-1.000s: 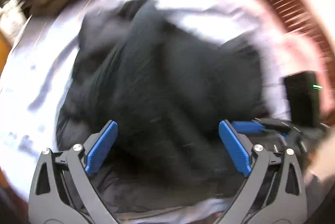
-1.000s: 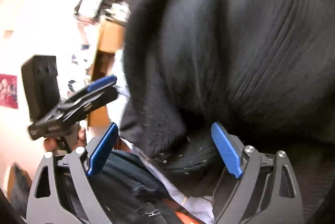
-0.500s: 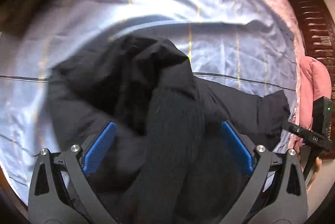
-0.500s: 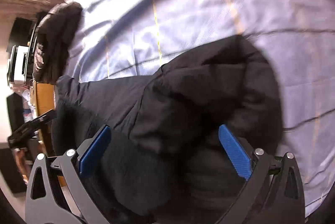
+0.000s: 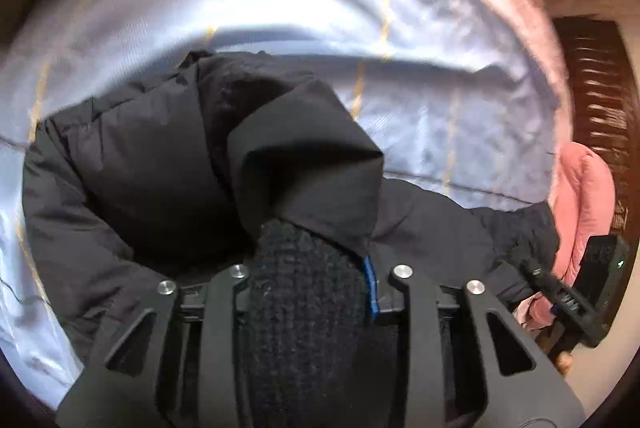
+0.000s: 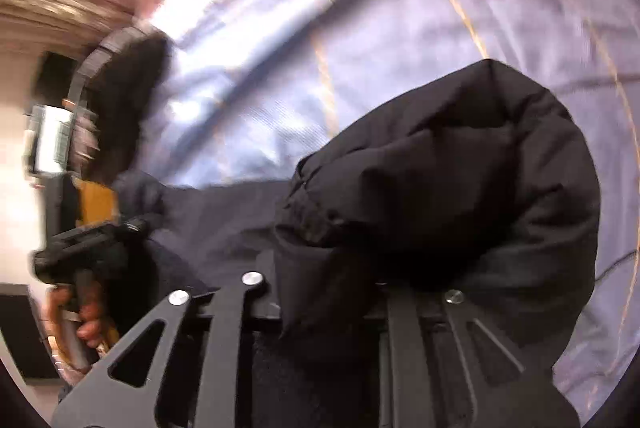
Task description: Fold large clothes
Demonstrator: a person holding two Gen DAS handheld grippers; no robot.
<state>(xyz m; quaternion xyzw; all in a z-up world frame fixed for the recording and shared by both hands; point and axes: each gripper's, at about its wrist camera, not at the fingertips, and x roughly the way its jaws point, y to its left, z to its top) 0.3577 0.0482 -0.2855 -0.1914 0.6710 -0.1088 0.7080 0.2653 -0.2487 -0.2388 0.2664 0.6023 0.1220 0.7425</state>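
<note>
Both of your grippers pinch the black puffer jacket point(image 5: 160, 163): the left gripper point(image 5: 312, 268) clamps a knit cuff point(image 5: 308, 292), the right gripper point(image 6: 332, 284) a padded fold, likely so you can spread it. It lies on the lilac bedsheet point(image 5: 440, 95) toward 12 o'clock; no containers show.

Matt black padded jacket point(image 5: 152, 163) with coarse ribbed-knit cuff point(image 5: 308, 292) on smooth pale-blue cotton sheet point(image 5: 440, 107).

Bright daylight, fisheye-warped edges, perhaps motion-blurred upper backgrounds.
</note>
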